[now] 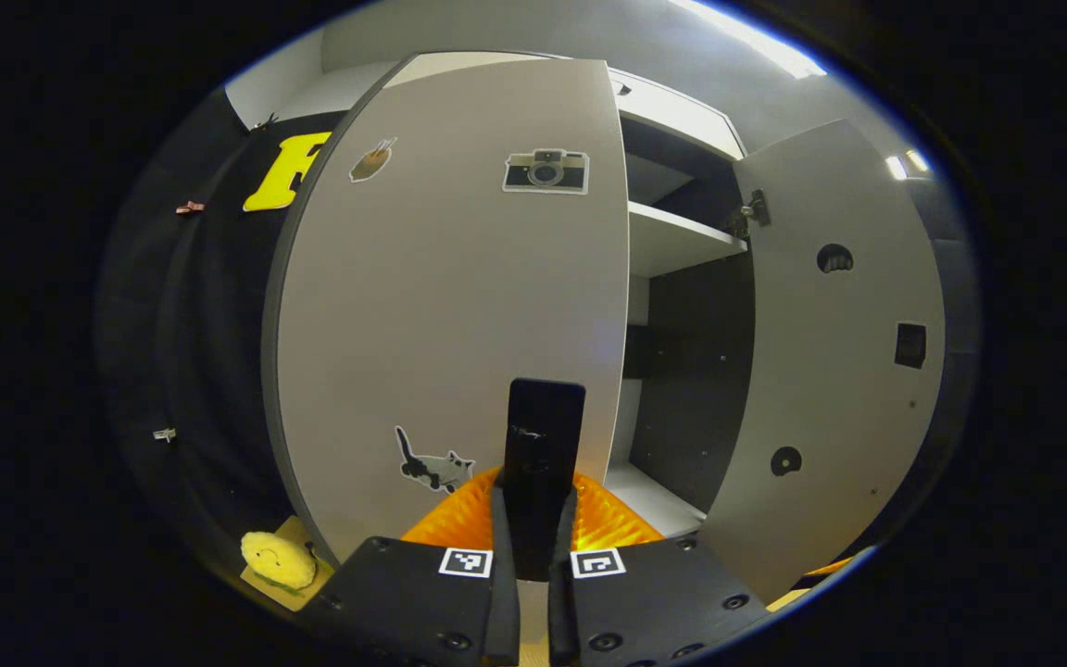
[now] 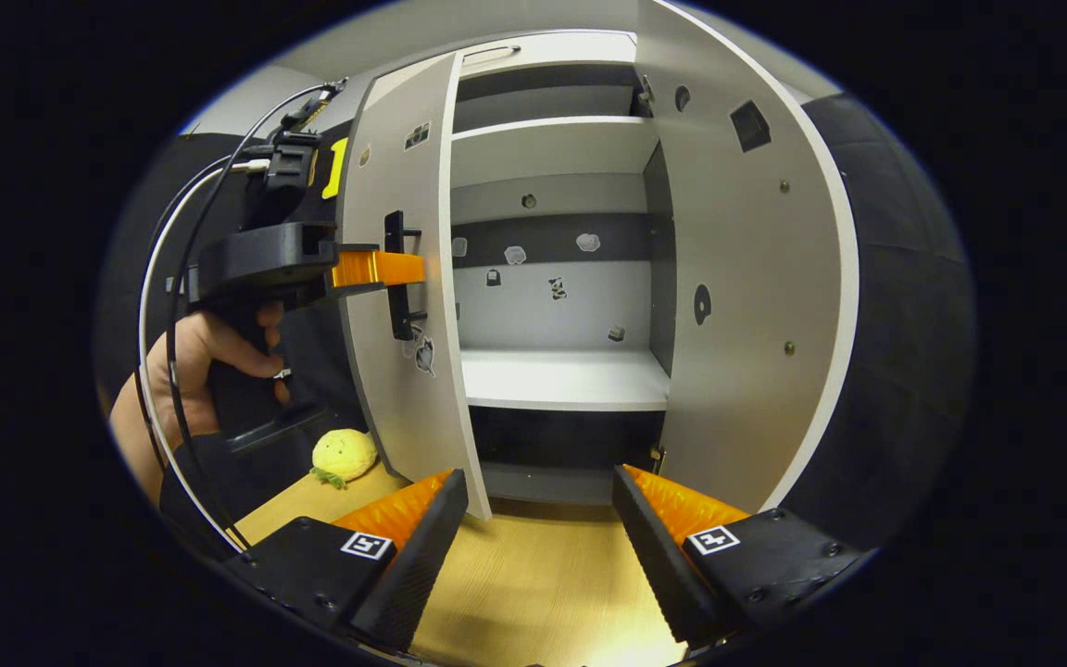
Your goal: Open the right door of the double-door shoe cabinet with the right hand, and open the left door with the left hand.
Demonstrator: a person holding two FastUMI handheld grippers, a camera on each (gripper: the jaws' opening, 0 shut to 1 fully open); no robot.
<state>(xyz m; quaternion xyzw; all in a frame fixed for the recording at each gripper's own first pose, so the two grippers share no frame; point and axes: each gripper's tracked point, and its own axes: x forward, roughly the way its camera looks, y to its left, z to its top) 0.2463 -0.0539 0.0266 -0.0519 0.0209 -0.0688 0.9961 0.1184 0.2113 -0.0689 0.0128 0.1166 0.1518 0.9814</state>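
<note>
Nearest in the left gripper view, at 6 o'clock: left tongs (image 1: 533, 547) clamped on the slim black upright door handle (image 1: 543, 454), both fingers pressing its sides, so that a pull swings the door. Just behind, filling the middle: grey flat-panel left door (image 1: 441, 296) of the shoe cabinet, part-way open, with a camera sticker (image 1: 546, 171) at 12 o'clock and a cat sticker (image 1: 434, 466) at 7 o'clock. Low at 8 o'clock: small yellow plush toy (image 1: 276, 559) on the pale wooden surface (image 1: 297, 593), clear of the door's swing.

Nearest in the right gripper view, at 6 o'clock: right tongs (image 2: 541, 547) spread wide apart, holding nothing, hanging over the wooden surface in front of the cabinet; apparently released because its door is done. At 3 o'clock: grey right door (image 2: 756, 306) swung fully outward, inner face showing hinge holes. At 9 o'clock: a hand (image 2: 205, 371) gripping the other tool at the left door's handle. Farthest, at centre: white shelves (image 2: 563, 378) inside the open cabinet. Judged: right door finished, left door still to be drawn wider.
</note>
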